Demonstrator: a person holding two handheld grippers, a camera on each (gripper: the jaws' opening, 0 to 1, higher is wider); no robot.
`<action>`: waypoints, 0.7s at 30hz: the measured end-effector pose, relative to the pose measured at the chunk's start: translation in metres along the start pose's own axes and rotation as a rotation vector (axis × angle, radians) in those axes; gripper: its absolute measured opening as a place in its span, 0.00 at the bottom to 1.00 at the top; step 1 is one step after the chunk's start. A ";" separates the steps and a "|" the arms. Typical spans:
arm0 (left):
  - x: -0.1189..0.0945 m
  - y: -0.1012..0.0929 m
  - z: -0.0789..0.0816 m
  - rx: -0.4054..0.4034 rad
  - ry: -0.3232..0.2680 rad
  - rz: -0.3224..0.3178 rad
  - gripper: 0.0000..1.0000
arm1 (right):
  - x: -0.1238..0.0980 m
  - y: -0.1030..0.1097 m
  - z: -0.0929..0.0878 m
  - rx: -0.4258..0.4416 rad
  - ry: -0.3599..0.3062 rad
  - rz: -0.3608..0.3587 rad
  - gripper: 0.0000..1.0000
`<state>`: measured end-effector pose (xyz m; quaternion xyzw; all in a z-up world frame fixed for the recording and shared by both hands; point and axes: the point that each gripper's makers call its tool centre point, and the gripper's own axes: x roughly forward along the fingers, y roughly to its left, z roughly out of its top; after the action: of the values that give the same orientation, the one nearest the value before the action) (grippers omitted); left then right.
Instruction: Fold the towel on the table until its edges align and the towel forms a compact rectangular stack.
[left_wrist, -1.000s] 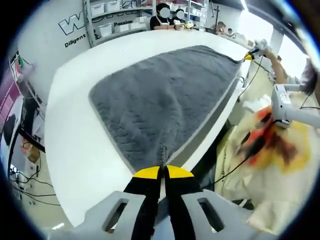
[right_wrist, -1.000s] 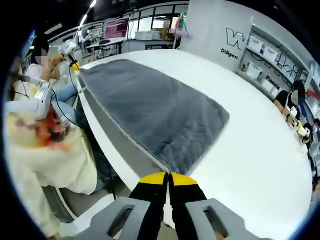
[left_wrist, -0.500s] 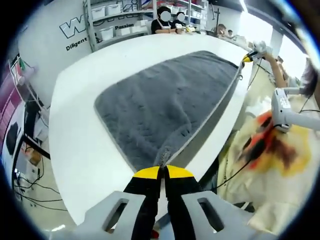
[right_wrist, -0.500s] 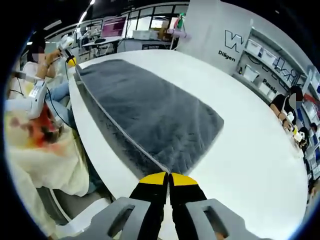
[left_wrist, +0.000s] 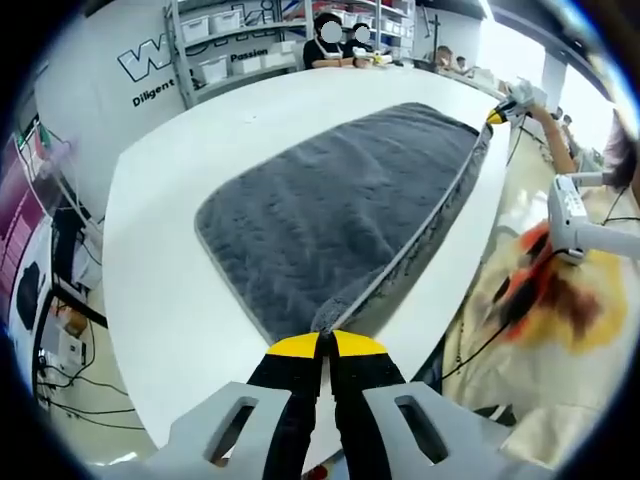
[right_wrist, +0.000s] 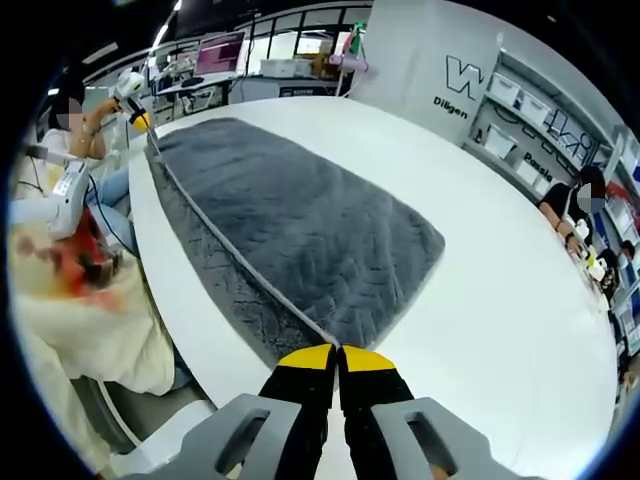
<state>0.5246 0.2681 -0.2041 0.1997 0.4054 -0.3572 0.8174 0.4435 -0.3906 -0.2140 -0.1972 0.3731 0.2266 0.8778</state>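
Both grippers clamped on near corners of the grey plush towel (left_wrist: 340, 210) — left gripper (left_wrist: 321, 345), right gripper (right_wrist: 335, 352) — edge lifted off the white table (left_wrist: 150, 260), ready for folding across.

Left gripper (left_wrist: 326, 343) fingers pressed together, right gripper (right_wrist: 336, 355) likewise, both yellow-tipped

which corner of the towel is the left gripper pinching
The near corner at the person's table edge: the left gripper is shut on that lifted tip of the grey towel; the far ones lie flat.
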 end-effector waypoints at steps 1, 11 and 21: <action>0.000 0.000 0.001 0.000 0.000 -0.001 0.03 | 0.001 -0.001 0.000 0.000 0.001 0.000 0.00; 0.002 0.009 0.011 0.017 -0.002 0.015 0.03 | 0.009 -0.006 0.002 -0.006 0.004 -0.007 0.00; 0.011 0.014 0.017 0.017 0.002 0.010 0.03 | 0.014 -0.014 0.005 -0.008 0.007 -0.015 0.00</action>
<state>0.5480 0.2620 -0.2023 0.2088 0.4021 -0.3564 0.8171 0.4627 -0.3954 -0.2189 -0.2041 0.3737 0.2206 0.8775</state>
